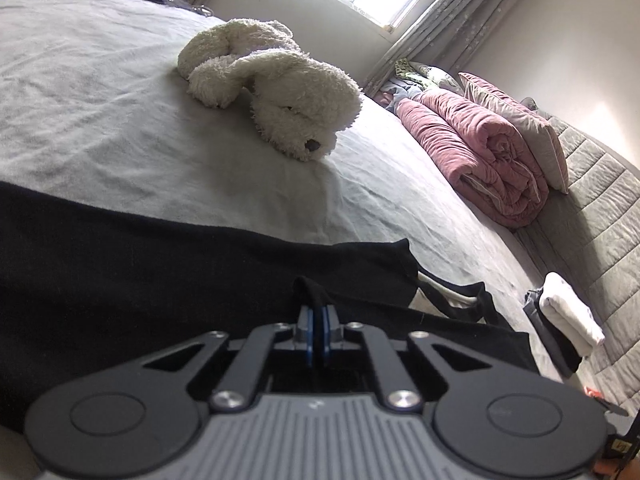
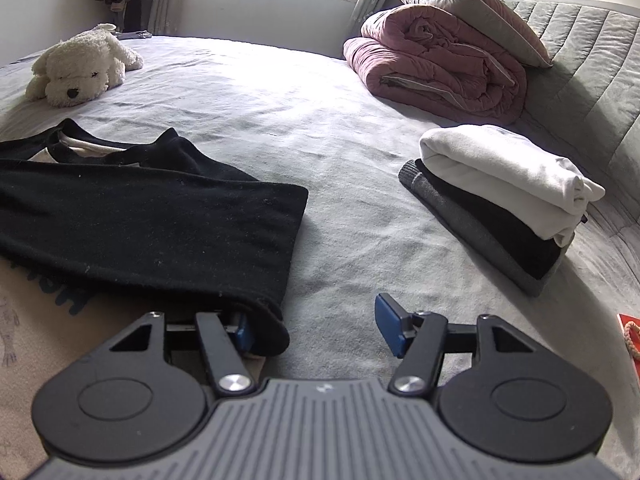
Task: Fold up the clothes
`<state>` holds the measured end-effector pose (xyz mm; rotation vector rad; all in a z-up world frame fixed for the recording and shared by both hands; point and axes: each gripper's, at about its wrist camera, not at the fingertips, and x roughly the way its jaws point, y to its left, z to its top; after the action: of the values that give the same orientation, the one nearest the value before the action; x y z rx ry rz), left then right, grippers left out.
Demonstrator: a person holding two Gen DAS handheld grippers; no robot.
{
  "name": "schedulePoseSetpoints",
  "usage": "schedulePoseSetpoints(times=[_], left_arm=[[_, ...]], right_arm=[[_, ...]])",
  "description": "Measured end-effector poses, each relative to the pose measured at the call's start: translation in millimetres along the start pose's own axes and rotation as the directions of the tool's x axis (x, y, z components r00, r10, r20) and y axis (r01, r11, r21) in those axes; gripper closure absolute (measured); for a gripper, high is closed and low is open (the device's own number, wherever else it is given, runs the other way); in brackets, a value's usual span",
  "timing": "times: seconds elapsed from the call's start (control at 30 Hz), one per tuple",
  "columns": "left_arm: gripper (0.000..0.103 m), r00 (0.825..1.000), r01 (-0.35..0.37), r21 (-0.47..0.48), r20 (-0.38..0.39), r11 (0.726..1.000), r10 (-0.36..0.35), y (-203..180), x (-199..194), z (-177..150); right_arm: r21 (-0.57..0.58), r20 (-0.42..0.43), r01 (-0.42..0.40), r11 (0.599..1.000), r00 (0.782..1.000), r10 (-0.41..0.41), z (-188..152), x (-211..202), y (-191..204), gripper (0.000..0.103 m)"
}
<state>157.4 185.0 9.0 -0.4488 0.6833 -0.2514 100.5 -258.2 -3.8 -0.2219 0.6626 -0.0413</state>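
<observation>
Across the left and lower part of the left wrist view spreads the black shirt (image 1: 120, 272), lying on the grey bedsheet (image 1: 100, 100). At bottom centre the left gripper (image 1: 319, 320) has its 2 blue pads pressed together on a raised pinch of that black fabric. Above, in the upper middle, lies a white plush dog (image 1: 280, 92); a rolled pink quilt (image 1: 480, 140) sits at the right.

Turning to the right wrist view, the black shirt (image 2: 152, 216) fills the left half, a sleeve folded over its body, with a pale printed panel showing at the lower left. At bottom centre the right gripper (image 2: 320, 328) stands wide open; its left pad touches the sleeve's edge, the right pad is clear over the sheet. At the right rests a stack of folded clothes (image 2: 500, 196), white on top.
</observation>
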Motion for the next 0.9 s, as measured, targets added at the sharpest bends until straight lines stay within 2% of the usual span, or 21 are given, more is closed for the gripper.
schedulePoseSetpoints(times=[0.17, 0.2, 0.27, 0.43, 0.63, 0.8, 0.87, 0.9], left_arm=[[0.093, 0.997, -0.073, 0.064, 0.018, 0.995, 0.072, -8, -7, 6], [0.091, 0.997, -0.065, 0.06, 0.035, 0.996, 0.063, -8, -12, 8], [0.079, 0.997, -0.046, 0.056, 0.065, 0.997, 0.042, -11, -21, 11], [0.077, 0.997, 0.017, 0.133, 0.072, 0.991, -0.027, -40, -27, 10], [0.076, 0.998, 0.044, 0.262, 0.028, 0.964, -0.053, -74, -16, -10], [0.077, 0.999, 0.039, 0.254, 0.008, 0.966, -0.043, -57, -25, -23], [0.085, 0.999, 0.037, 0.252, 0.0, 0.967, -0.039, -50, -28, -28], [0.086, 0.999, 0.036, 0.25, -0.004, 0.968, -0.037, -47, -30, -30]], right_arm=[[-0.031, -0.011, -0.079, 0.996, 0.997, 0.079, 2, -24, -8, 0.041], [-0.045, -0.012, -0.09, 0.995, 0.996, 0.09, 2, -30, -9, 0.041], [-0.062, 0.002, -0.111, 0.992, 0.994, 0.112, 1, -43, -12, 0.041], [0.009, 0.071, -0.156, 0.988, 0.985, 0.155, 8, -63, -18, 0.041], [0.132, 0.13, -0.21, 0.969, 0.973, 0.193, 26, -51, 12, 0.041], [0.184, 0.099, -0.21, 0.96, 0.976, 0.194, 23, -26, 30, 0.045], [0.206, 0.073, -0.195, 0.959, 0.98, 0.184, 17, -17, 31, 0.045], [0.217, 0.056, -0.184, 0.959, 0.983, 0.176, 11, -13, 28, 0.049]])
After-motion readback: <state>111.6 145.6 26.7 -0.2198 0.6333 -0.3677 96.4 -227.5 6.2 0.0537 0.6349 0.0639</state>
